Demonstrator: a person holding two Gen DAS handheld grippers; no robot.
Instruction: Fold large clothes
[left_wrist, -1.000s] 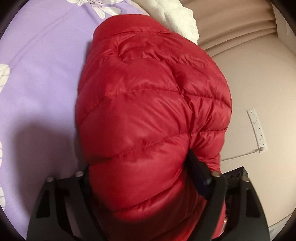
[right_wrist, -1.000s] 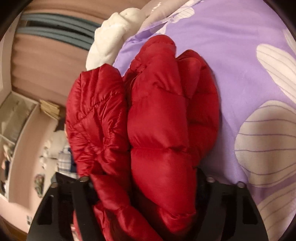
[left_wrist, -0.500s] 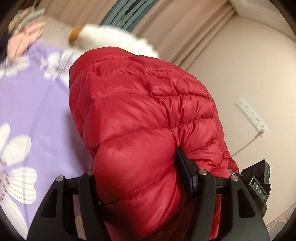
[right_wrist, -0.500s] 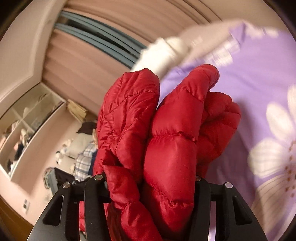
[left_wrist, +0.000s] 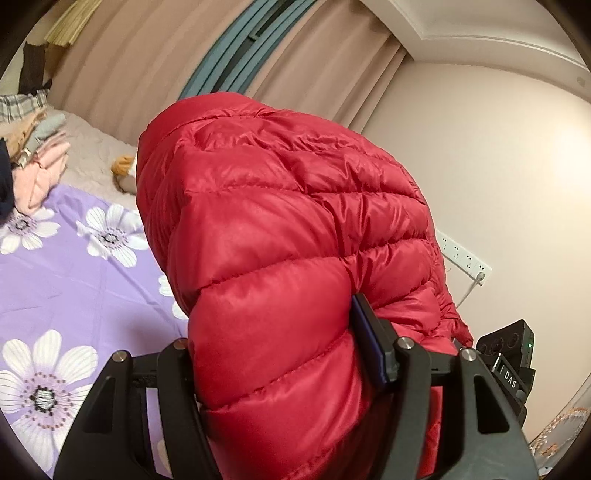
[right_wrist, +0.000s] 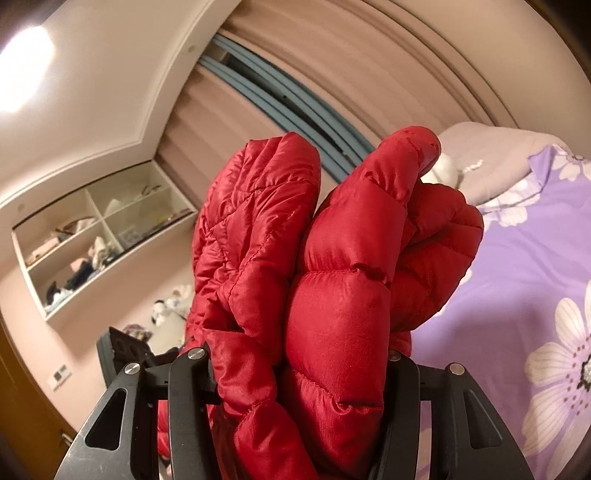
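A bed under a purple flowered sheet (left_wrist: 74, 280) lies below you, with beige curtains (right_wrist: 369, 74) behind it. Your left gripper (left_wrist: 280, 373) points up and forward, its fingers pinching a thick fold of the red down jacket (left_wrist: 280, 236), raised clear of the sheet. Your right gripper (right_wrist: 295, 373) tilts upward too, fingers clamped on bunched jacket folds. White wall cubbies (right_wrist: 99, 236) hold jumbled clothes and small items. A power strip (left_wrist: 465, 254) is on the wall.

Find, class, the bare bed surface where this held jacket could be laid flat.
Free: the purple flowered sheet left of the red jacket, and the sheet to its right. Crowded: the clothes pile at the sheet's far left edge. Both grippers grip it.
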